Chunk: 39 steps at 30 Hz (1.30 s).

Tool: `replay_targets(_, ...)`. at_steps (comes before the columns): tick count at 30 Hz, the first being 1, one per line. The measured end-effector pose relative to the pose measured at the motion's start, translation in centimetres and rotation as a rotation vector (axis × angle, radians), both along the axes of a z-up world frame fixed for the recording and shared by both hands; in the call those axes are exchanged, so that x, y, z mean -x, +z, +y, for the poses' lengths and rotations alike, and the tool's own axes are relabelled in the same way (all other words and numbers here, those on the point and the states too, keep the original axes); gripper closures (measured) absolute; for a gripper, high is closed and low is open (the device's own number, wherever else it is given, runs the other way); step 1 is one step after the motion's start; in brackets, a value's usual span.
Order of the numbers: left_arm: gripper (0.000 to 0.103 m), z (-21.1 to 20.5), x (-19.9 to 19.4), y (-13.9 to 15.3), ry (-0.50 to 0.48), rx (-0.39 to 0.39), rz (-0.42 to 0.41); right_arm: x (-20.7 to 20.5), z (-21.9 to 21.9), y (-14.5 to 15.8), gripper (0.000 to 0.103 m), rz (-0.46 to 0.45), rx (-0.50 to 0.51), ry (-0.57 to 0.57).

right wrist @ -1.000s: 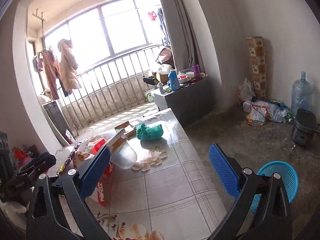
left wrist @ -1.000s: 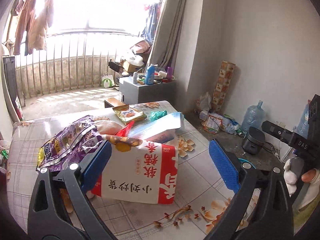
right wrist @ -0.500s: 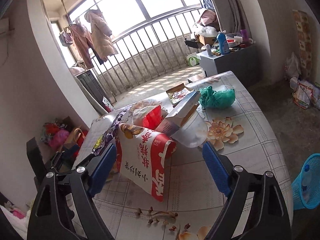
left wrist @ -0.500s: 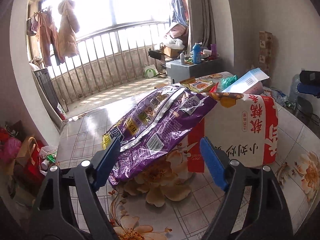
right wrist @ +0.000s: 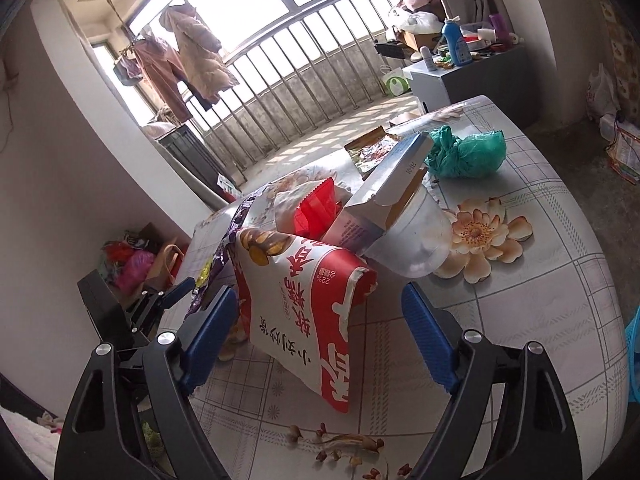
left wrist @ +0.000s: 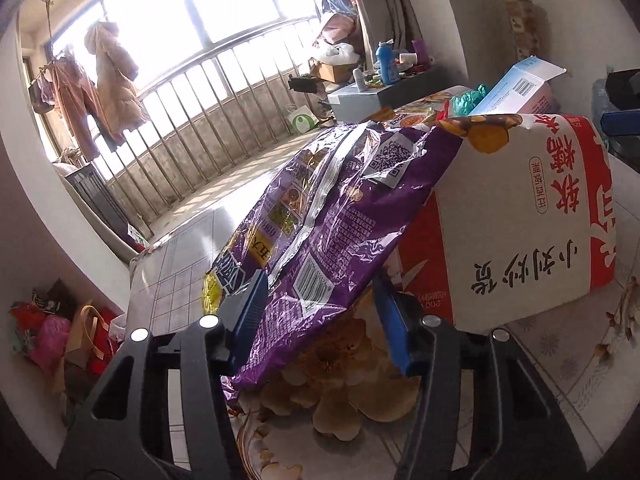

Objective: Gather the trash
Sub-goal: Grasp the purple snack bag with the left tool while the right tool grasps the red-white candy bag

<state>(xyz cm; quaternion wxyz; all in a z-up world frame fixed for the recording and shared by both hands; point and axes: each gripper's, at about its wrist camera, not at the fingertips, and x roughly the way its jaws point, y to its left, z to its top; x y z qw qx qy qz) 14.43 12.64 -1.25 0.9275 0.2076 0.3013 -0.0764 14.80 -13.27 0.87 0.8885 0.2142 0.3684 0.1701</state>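
A purple snack bag [left wrist: 336,216] leans on a red and white bag [left wrist: 516,224] on the flowered table [left wrist: 560,360]. My left gripper [left wrist: 320,316] has the purple bag's lower end between its blue pads; the jaws are closing, and a little daylight still shows beside the bag. In the right wrist view the red and white bag [right wrist: 304,312] stands between the fingers of my right gripper [right wrist: 318,336], which is open and clear of it on both sides. The left gripper [right wrist: 160,304] shows at that view's left edge.
Behind the bags lie a red wrapper [right wrist: 316,208], an open carton [right wrist: 384,196], a clear plastic tub [right wrist: 416,236], a foil wrapper [right wrist: 372,148] and a green plastic bag [right wrist: 464,152]. A blue basket [right wrist: 634,360] stands on the floor, right of the table.
Both grippers have dropped and closed in on the pile. The left jaws have narrowed around the purple bag's lower end. The right jaws narrowed slightly and now straddle the red and white bag.
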Motion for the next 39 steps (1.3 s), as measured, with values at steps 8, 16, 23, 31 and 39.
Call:
replay_targets(8,0.085,0.8,-0.2,-0.3,0.005,0.057,0.051,-1.5,0.4,-1.1,0.036,0.035,-0.035,0.029)
replay_targets(16,0.101,2.3,0.0,0.6,0.033,0.124,0.044,-1.8,0.4,-2.3,0.071,0.077,-0.115,0.067)
replay_targets(23,0.103,3.8,1.0,2.2,0.059,0.196,0.029,-0.9,0.2,-2.8,0.095,0.072,-0.211,0.126)
replay_targets(31,0.103,6.0,2.7,4.6,0.084,0.277,-0.005,0.4,0.2,-2.4,0.1,0.036,-0.275,0.165)
replay_targets(39,0.103,7.7,4.4,6.8,0.09,0.341,-0.037,2.6,0.4,-0.6,0.1,-0.005,-0.263,0.191)
